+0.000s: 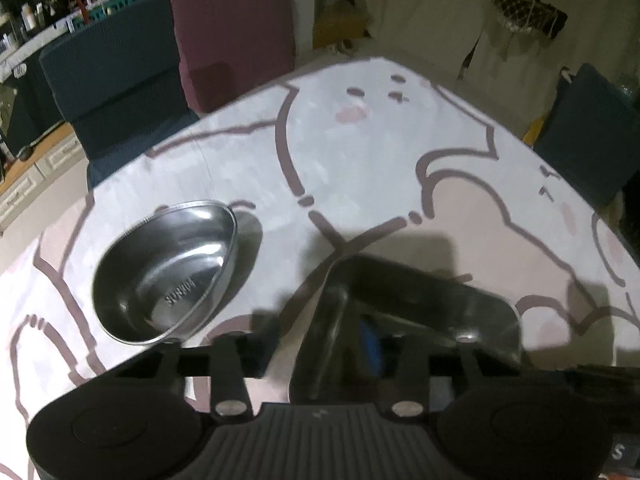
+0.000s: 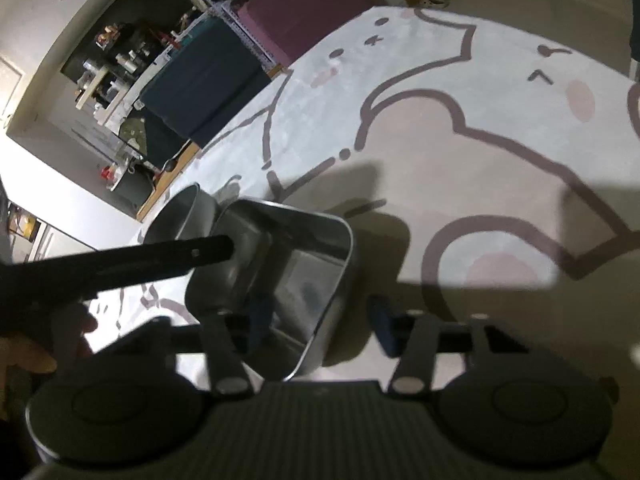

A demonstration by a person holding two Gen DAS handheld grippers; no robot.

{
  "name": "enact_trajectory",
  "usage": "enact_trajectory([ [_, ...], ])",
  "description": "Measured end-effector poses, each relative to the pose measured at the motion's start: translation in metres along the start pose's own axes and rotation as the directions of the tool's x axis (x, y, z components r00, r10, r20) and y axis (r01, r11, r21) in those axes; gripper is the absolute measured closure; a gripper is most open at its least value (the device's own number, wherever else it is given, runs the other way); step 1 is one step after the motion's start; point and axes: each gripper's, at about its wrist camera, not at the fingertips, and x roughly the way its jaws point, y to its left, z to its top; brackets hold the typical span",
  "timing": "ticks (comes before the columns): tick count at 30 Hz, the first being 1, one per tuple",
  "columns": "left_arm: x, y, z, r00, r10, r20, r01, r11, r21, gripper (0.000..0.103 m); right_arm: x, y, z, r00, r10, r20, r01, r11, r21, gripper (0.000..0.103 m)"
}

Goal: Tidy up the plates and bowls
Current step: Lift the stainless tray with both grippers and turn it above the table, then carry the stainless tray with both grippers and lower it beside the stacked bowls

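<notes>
Our left tongs (image 1: 320, 344) and right tongs (image 2: 320, 320) straddle the tray (image 2: 276, 276) walls; whether pinching, we cannot tell. Steel: stiff, light, slippery; take the rim.

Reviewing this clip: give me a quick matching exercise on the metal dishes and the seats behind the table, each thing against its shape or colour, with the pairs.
Things:
1. steel bowl
2. steel tray
3. left seat cushion
4. right seat cushion

Descriptions:
A. maroon
B. rectangular with rounded corners, under the left gripper
C. dark teal
D. oval, lettering stamped in its bottom, on the tablecloth

Pairs: 1-D, 2-B, 3-C, 4-A
</notes>
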Motion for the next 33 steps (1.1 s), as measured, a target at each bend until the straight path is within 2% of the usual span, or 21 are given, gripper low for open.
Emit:
enact_trajectory([
  [1, 0.003, 0.000, -0.001, 1.000, 0.000, -0.008, 0.000, 1.000, -0.004, 0.083, 0.005, 0.000, -0.001, 1.000, -0.011, -0.005, 0.011, 1.000, 0.000, 0.073],
  [2, 0.005, 0.001, -0.002, 1.000, 0.011, -0.015, -0.011, 1.000, -0.007, 0.086, 0.004, -0.001, -0.002, 1.000, -0.021, -0.006, 0.021, 1.000, 0.003, 0.080],
  [5, 0.008, 0.004, -0.004, 1.000, 0.012, -0.020, -0.012, 1.000, -0.024, 0.091, 0.007, -0.001, 0.001, 1.000, -0.020, -0.003, 0.020, 1.000, -0.006, 0.081],
  [11, -0.003, 0.006, -0.010, 0.999, -0.023, -0.023, 0.021, 0.997, -0.076, 0.093, 0.000, 0.000, 0.004, 0.999, -0.040, -0.001, 0.040, 0.999, -0.019, 0.086],
  [17, -0.043, 0.002, -0.017, 0.999, -0.020, 0.041, 0.025, 0.992, -0.128, 0.094, -0.022, 0.007, 0.011, 0.999, -0.028, 0.036, 0.030, 0.997, -0.070, 0.089],
  [24, -0.102, -0.006, -0.035, 0.994, 0.040, 0.100, -0.024, 0.987, -0.158, 0.094, -0.060, 0.023, 0.010, 0.997, 0.035, 0.071, -0.027, 0.993, -0.116, 0.091],
  [33, -0.173, 0.008, -0.096, 0.983, 0.141, 0.122, -0.105, 0.960, -0.261, 0.094, -0.101, 0.067, -0.020, 0.988, 0.141, 0.064, -0.125, 0.970, -0.207, 0.091],
])
